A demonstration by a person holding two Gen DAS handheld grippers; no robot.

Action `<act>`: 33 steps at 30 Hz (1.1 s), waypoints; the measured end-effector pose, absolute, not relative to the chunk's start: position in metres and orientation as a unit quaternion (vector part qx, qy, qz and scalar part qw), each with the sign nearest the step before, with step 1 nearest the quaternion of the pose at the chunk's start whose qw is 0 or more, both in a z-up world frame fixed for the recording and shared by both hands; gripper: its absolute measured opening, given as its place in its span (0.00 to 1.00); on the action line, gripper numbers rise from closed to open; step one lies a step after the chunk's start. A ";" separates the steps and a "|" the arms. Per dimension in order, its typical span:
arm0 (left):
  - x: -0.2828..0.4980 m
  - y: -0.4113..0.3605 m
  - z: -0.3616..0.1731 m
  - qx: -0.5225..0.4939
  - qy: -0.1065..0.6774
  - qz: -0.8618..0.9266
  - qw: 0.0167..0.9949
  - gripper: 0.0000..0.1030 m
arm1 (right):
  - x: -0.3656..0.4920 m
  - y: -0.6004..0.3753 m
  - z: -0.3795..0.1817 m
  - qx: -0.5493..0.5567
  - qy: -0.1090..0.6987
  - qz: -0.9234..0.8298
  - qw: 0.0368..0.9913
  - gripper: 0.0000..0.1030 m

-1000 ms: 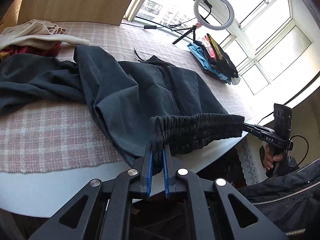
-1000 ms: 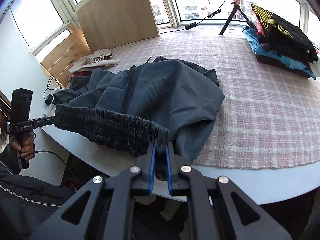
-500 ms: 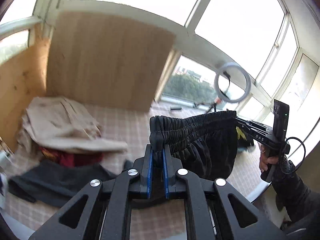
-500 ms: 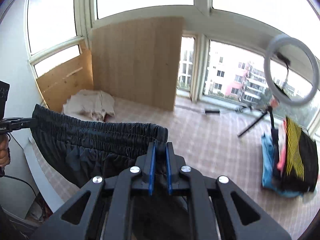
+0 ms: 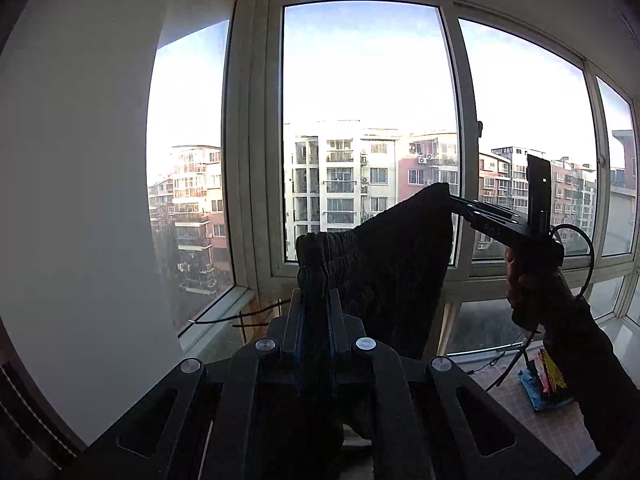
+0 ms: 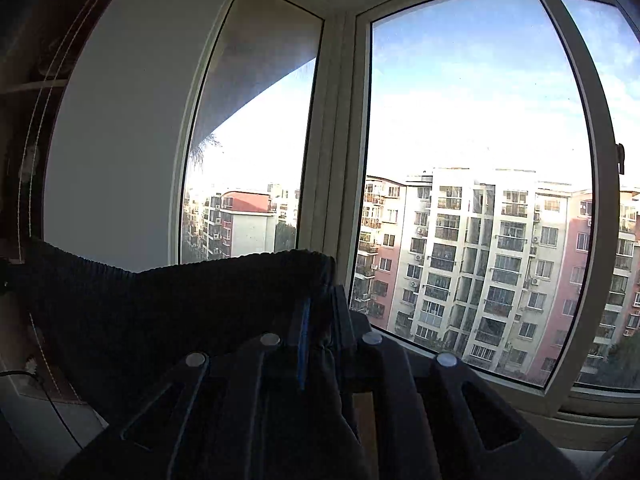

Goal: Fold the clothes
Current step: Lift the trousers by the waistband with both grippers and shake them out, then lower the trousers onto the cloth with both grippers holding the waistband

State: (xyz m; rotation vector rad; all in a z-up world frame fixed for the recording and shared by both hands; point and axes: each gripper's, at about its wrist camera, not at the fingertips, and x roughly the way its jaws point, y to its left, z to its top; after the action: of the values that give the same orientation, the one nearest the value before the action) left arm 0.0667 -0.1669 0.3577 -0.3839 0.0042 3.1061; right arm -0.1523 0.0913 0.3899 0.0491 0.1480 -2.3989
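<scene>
The dark, black-looking garment with a gathered elastic waistband [image 5: 376, 256] hangs in the air in front of the tall white-framed windows [image 5: 368, 128], stretched by its waistband between the two tools, so folding proper has not begun: this reads as the lift-and-straighten step, with laying flat and every fold still to come. The left gripper [image 5: 316, 304] has its blue-lined jaws nearly together, pinching one end of the waistband, and the cloth drops from there out of sight. The right gripper [image 5: 454, 202], held by a hand [image 5: 524, 276] in a dark sleeve, clamps the other, higher end. Backlight blackens the fabric, so I cannot tell whether it hangs smooth or twisted. At the lower right a small stack of folded clothes, blue and black with yellow stripes [image 5: 546, 380], lies on checked cloth, suggesting some items are already finished.
</scene>
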 end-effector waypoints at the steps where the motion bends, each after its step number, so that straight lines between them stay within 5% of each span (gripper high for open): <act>1: 0.073 -0.158 0.353 -0.131 0.003 0.991 0.013 0.08 | -0.152 0.100 0.390 0.020 0.051 -0.928 0.369 0.09; 6: 0.067 -0.077 0.279 -0.203 -0.001 0.973 0.112 0.08 | -0.160 0.161 0.318 0.076 0.062 -0.927 0.361 0.09; 17: 0.002 0.213 -0.049 -0.486 -0.038 0.773 0.407 0.08 | -0.182 0.419 0.025 0.332 0.044 -0.920 0.202 0.09; 22: 0.006 0.326 -0.156 -0.541 0.032 0.706 0.456 0.11 | -0.200 0.482 -0.067 0.430 0.166 -0.884 0.084 0.17; 26: 0.038 0.353 -0.184 -0.548 0.089 0.683 0.475 0.07 | -0.188 0.550 -0.098 0.482 0.138 -0.864 0.045 0.17; 29: 0.049 0.351 -0.180 -0.537 0.107 0.689 0.475 0.11 | -0.159 0.584 -0.104 0.514 0.036 -0.854 0.071 0.30; 33: 0.045 0.361 -0.186 -0.519 0.134 0.716 0.447 0.12 | -0.132 0.569 -0.131 0.527 0.029 -0.847 0.068 0.42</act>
State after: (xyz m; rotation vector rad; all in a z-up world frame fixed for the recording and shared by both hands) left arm 0.0446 0.3607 -0.1855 -1.2851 0.3309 1.7742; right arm -0.1317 0.5695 -0.1310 1.5869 0.0885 -2.5508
